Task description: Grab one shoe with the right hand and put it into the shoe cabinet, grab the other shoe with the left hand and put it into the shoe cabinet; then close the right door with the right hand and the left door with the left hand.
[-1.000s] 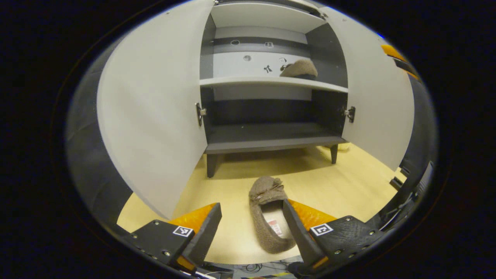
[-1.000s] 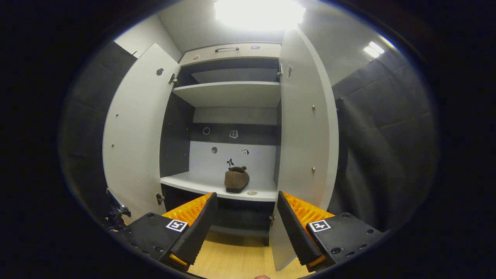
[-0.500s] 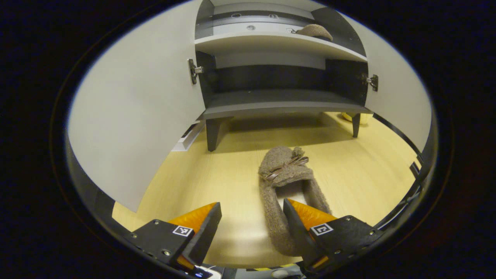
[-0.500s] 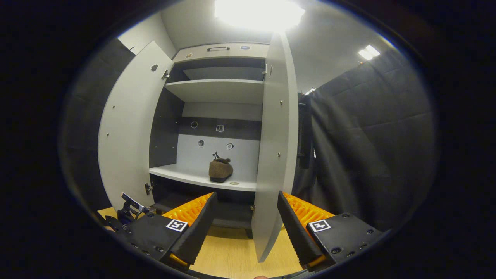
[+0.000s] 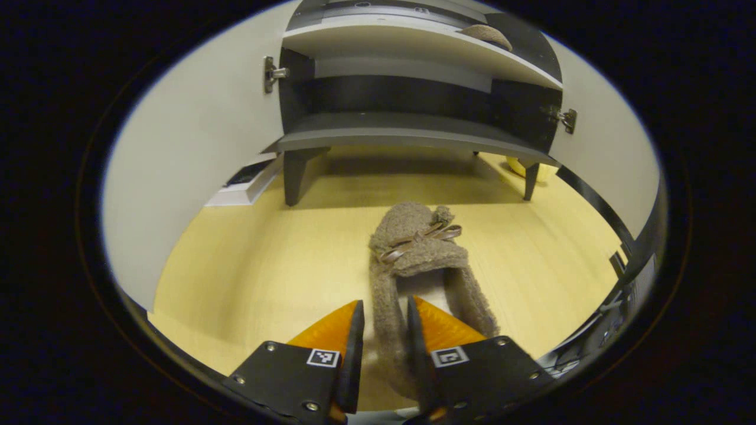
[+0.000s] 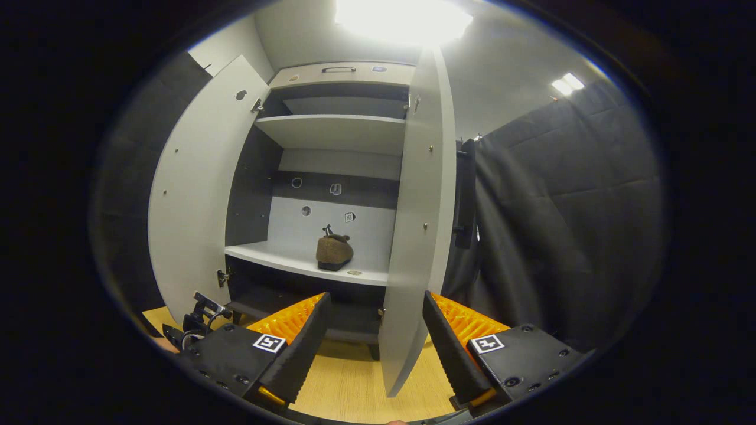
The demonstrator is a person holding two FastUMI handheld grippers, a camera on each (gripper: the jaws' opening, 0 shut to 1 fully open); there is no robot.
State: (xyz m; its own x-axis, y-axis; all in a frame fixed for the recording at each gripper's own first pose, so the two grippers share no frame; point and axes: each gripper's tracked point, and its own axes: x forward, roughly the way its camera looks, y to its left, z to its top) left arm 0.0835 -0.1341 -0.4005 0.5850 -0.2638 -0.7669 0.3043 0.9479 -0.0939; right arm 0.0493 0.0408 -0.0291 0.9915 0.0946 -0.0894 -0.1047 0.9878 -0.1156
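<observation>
The left gripper (image 5: 383, 354) pinches one side wall of the brown shoe (image 5: 413, 265) on the floor — before the shoe cabinet (image 5: 413, 130). The right gripper (image 6: 372, 348) gapes wide, empty — the other shoe (image 6: 334, 251) sits on the cabinet's shelf.

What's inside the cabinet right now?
One fuzzy brown shoe sits on the white middle shelf of the cabinet. The upper shelf looks bare from below, though its top is hidden. The open right door covers part of the inside.
</observation>
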